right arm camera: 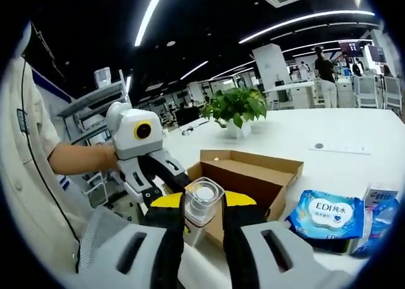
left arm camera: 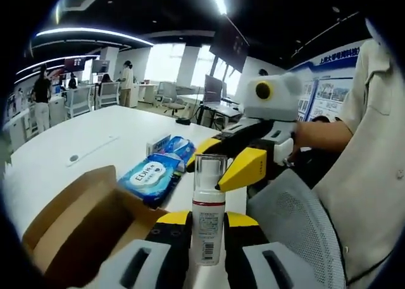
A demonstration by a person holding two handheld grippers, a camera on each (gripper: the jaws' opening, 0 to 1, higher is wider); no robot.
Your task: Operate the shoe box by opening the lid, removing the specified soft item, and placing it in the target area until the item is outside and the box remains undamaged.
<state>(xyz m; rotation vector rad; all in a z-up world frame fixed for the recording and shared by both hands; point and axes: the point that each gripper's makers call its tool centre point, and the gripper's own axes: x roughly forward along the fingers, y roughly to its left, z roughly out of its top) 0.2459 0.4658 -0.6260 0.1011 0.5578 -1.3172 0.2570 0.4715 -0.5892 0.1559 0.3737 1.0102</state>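
In the left gripper view, the left gripper (left arm camera: 208, 229) has its two yellow-tipped jaws closed against the sides of a small white pump bottle (left arm camera: 208, 214), which stands upright between them with its clear cap above the jaw tips. In the right gripper view the same bottle (right arm camera: 202, 203) is seen from its top end, lying between the jaws of the right gripper (right arm camera: 204, 208); whether those jaws press on it or merely flank it cannot be told. The open cardboard shoe box (left arm camera: 85, 219) sits just left of the left gripper, its flaps spread and its inside brown; in the right gripper view the box (right arm camera: 250, 175) lies directly behind the bottle. Beside the box rests a blue pack of wet wipes (left arm camera: 150, 174) with further blue packets behind it. All of this lies on a broad white table (left arm camera: 82, 140). A grey mesh chair back (left arm camera: 297, 219) stands near the table's edge. Farther off, a potted green plant (right arm camera: 237, 109) stands on the table, within an open office of desks, chairs and long ceiling lights.
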